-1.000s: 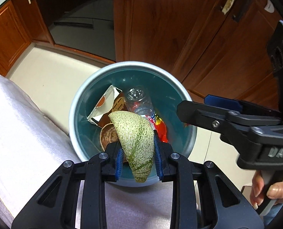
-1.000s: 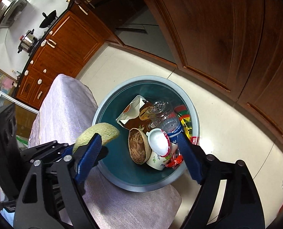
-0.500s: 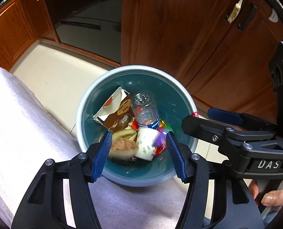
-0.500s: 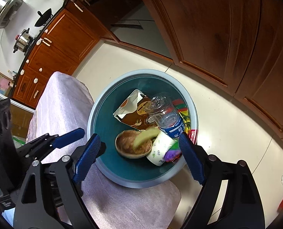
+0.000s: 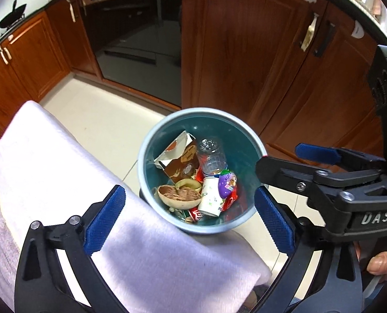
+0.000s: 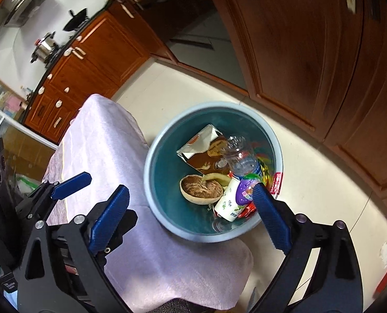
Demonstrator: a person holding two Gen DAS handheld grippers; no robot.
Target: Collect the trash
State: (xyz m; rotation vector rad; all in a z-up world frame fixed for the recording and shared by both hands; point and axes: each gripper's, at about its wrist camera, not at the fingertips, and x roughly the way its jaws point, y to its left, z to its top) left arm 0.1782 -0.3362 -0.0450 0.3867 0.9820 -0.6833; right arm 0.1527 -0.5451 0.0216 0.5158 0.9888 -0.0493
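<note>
Round teal plastic bin with pale grey-blue rim (image 5: 220, 114), on cream tiled floor (image 5: 109, 120), just beside edge of table under pale lilac cloth (image 5: 63, 182). Contents:
- torn brown-and-white drink carton (image 5: 179, 156), leaning against far left wall.
- clear plastic bottle with blue label (image 5: 211, 155), tilted, mouth end buried among the rest, touching carton.
- white paper cup with small green print (image 5: 211, 197), lying on its side at near right.
- purple egg-shaped wrapper (image 5: 227, 184), on top of cup.
- red foil packets (image 5: 231, 200), partly buried under cup.
- melon rind halves, pale shell with brown pulp inside (image 5: 179, 195), at near left, hollow side up.

Left gripper (image 5: 189, 219): blue pads spread wide and widening further, nothing between them, above near rim of bin.
Right gripper (image 6: 190, 216): likewise released, jaws parting, empty, above same bin.
Brown wooden cabinet doors (image 5: 245, 39) behind bin.
</note>
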